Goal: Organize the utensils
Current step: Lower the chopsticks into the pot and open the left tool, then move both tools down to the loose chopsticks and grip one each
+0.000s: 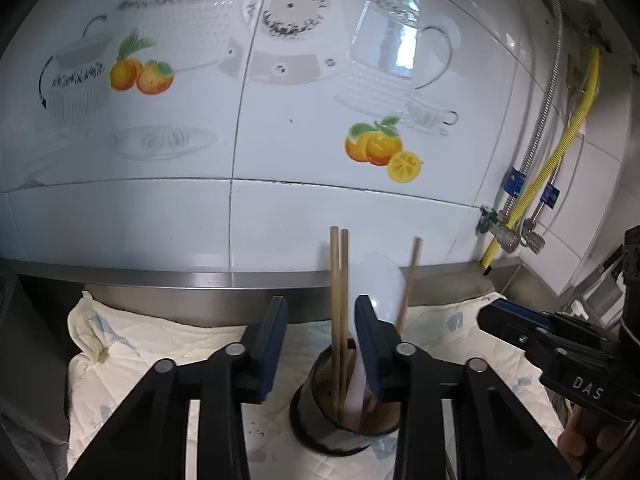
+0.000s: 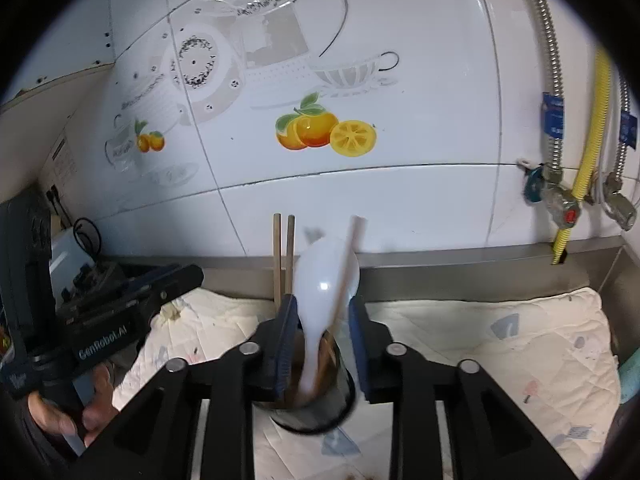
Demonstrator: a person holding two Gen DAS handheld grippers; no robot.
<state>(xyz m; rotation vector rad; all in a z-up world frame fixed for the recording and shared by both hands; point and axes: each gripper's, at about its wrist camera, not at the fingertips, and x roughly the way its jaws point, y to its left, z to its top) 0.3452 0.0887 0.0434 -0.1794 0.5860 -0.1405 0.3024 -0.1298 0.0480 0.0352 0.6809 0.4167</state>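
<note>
A dark round utensil holder (image 1: 310,412) (image 2: 340,412) stands on a quilted white cloth (image 1: 140,344) (image 2: 480,344). Two wooden chopsticks (image 1: 338,280) (image 2: 282,248) stand upright in it, and a third stick (image 1: 412,272) leans right. A white plastic spoon (image 1: 380,280) (image 2: 324,276) stands in it bowl-up, blurred in the right wrist view. My left gripper (image 1: 322,320) is open just above the holder, the chopstick pair between its fingers untouched. My right gripper (image 2: 323,312) (image 1: 520,320) is open too, with the spoon's handle loose between its fingers.
A white tiled wall with printed oranges rises just behind the steel counter ledge (image 1: 160,276). A yellow hose (image 1: 560,152) (image 2: 592,128) and steel pipes with valves (image 2: 560,200) run down the right corner. A person's hand (image 2: 92,416) holds the left gripper.
</note>
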